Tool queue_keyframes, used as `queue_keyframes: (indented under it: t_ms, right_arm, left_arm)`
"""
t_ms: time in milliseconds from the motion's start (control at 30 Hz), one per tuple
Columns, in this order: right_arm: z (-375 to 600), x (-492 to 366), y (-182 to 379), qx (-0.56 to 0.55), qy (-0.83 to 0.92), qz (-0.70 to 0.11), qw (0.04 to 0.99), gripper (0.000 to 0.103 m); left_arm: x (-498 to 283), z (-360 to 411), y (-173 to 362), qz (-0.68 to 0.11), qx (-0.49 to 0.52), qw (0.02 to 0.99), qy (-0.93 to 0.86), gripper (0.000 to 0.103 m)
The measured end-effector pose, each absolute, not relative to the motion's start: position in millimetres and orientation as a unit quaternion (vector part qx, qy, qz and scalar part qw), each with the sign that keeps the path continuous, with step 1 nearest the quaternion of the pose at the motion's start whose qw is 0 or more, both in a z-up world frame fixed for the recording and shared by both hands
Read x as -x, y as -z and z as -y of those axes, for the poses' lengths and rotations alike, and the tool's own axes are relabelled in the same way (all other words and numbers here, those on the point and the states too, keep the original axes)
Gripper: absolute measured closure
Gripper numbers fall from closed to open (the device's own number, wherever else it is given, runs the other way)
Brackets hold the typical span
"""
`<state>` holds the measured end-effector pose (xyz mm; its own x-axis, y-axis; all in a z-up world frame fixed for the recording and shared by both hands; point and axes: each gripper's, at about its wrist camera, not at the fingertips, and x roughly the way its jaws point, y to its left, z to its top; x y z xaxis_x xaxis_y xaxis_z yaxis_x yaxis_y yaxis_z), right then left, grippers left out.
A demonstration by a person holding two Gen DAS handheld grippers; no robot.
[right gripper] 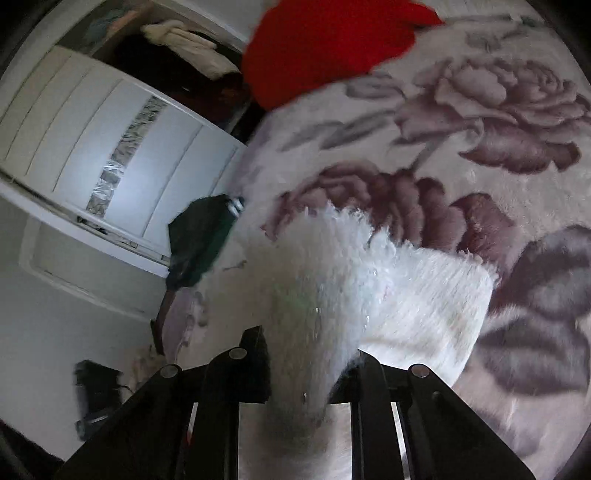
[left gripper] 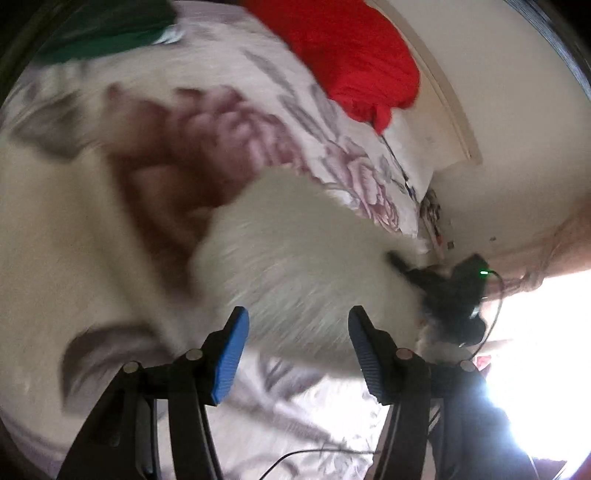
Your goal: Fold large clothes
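A fluffy white garment [left gripper: 295, 258] lies on a bed covered by a rose-print blanket [left gripper: 280, 122]. My left gripper [left gripper: 297, 347] is open, its blue pads [left gripper: 231, 358] apart just above the garment's near edge, holding nothing. In the left wrist view my right gripper [left gripper: 448, 291] shows as a dark shape at the garment's right edge. In the right wrist view the right gripper [right gripper: 306, 369] is shut on the white garment [right gripper: 369, 280], whose fabric bunches between the fingers and drapes onto the blanket [right gripper: 480, 110].
A red garment [left gripper: 354, 51] and a dark green garment [left gripper: 103, 26] lie at the far side of the bed. In the right wrist view a white wardrobe [right gripper: 110, 147] stands left of the bed, with the green garment [right gripper: 199, 240] hanging over the bed edge. A bright window glares at right [left gripper: 546, 350].
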<state>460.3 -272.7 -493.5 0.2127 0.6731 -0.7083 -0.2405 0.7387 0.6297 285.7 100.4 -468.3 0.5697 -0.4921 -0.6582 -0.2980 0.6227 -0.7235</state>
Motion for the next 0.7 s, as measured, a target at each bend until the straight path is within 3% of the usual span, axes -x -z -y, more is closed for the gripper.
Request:
queue_keyframes:
  t_ms: [300,500,567,600,667,700]
  right_arm:
    - [302,-477,563,-0.244,-0.239,-0.591,0.731,0.085]
    - [308,-485,598,-0.286,-0.236,-0.636,0.677,0.079]
    - [326,-474,591,-0.309,-0.222,-0.641,0.666,0.053]
    - [334,-468,588,-0.318,-0.219,-0.64,0.665,0.048]
    - [350,-449,584,-0.337,-0.215,-0.643,0.654,0.02]
    - [350,-445,586,-0.337,-0.22,-0.648,0.646,0.013]
  left_arm:
    - [-413,-64,545,-0.56,0.351,0.75,0.043,0.052]
    - [-420,-52,562,-0.587,0.304,0.749,0.033,0.052]
    - [-417,-48,560,-0.585,0.293,0.755,0.036,0.052]
    - [-412,-47,559,-0.582,0.288,0.759,0.037,0.052]
    - [-412,-48,558,-0.577,0.292,0.762,0.039,0.052]
    - [-408,-50,557,-0.572,0.295,0.764,0.043,0.052]
